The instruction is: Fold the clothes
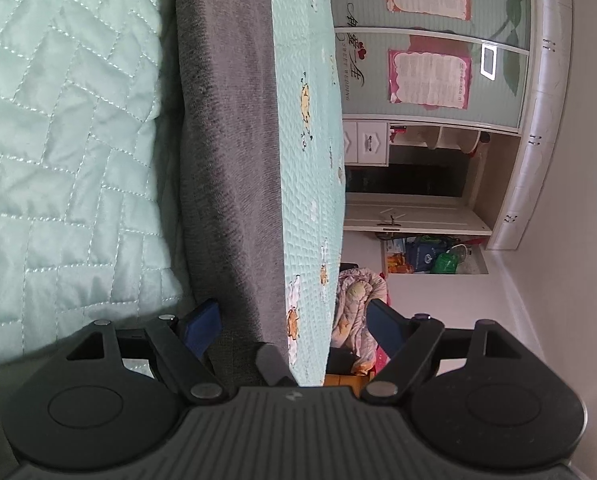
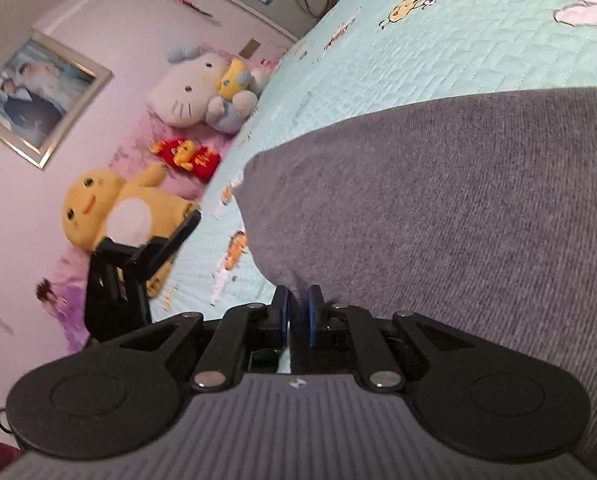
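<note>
A grey knit garment (image 2: 438,220) lies spread on the mint quilted bed cover (image 2: 418,52) with its cartoon prints. My right gripper (image 2: 297,312) sits at the garment's near edge, and a small fold of the grey cloth is pinched between its blue pads (image 2: 281,312). The left wrist view is rolled on its side. In it the grey garment (image 1: 230,140) runs as a long band between the near quilt (image 1: 58,120) and the far printed cover (image 1: 312,168). My left gripper (image 1: 294,328) is open wide, with one blue pad (image 1: 202,326) close over the cloth and nothing pinched.
Plush toys lie by the pink wall beyond the bed: a white cat (image 2: 186,88), a yellow one (image 2: 98,208) and a red one (image 2: 186,156). A black gripper frame (image 2: 118,276) shows in front of them. A wardrobe (image 1: 438,40) and a doorway (image 1: 410,176) stand across the room.
</note>
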{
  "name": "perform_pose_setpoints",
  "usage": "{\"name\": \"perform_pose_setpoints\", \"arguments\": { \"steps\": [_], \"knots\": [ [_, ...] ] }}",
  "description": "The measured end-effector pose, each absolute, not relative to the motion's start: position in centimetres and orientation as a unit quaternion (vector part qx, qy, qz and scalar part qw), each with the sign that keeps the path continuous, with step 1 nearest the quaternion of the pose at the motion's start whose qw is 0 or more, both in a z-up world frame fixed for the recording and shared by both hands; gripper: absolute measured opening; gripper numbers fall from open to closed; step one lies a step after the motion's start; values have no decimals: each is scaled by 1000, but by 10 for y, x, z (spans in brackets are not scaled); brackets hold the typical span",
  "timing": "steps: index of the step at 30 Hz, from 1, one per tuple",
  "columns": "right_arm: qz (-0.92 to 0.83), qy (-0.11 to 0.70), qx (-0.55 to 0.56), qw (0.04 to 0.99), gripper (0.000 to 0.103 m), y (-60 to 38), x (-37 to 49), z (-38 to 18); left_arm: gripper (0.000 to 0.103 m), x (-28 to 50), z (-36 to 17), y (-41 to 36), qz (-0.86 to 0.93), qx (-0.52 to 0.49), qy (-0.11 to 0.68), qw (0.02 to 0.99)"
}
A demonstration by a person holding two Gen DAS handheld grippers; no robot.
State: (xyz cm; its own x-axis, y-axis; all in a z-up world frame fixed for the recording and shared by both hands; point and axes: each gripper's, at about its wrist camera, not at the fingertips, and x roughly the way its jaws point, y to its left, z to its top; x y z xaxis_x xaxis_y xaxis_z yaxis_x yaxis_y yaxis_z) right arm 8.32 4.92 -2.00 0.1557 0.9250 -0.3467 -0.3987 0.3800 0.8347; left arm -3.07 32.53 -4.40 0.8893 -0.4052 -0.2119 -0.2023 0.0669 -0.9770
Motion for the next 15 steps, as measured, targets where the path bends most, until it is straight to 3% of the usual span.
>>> {"name": "perform_pose_setpoints", "arguments": {
  "steps": [8, 10, 12, 14, 15],
  "knots": [
    [441, 445, 281, 727, 11, 51, 83, -26, 81, -27, -35, 317, -55, -641, 258, 720],
    [441, 445, 261, 735, 10, 54, 81, -23, 70, -23, -34, 318, -49, -630, 269, 727],
    [440, 443, 242, 743, 8, 59, 78, -23, 42, -21, -35, 318, -32, -612, 285, 737],
    [437, 444, 239, 745, 8, 59, 78, -23, 19, -23, -40, 320, -22, -604, 294, 740],
    [436, 445, 240, 745, 8, 59, 78, -22, 13, -24, -43, 321, -17, -600, 298, 742]
  ]
}}
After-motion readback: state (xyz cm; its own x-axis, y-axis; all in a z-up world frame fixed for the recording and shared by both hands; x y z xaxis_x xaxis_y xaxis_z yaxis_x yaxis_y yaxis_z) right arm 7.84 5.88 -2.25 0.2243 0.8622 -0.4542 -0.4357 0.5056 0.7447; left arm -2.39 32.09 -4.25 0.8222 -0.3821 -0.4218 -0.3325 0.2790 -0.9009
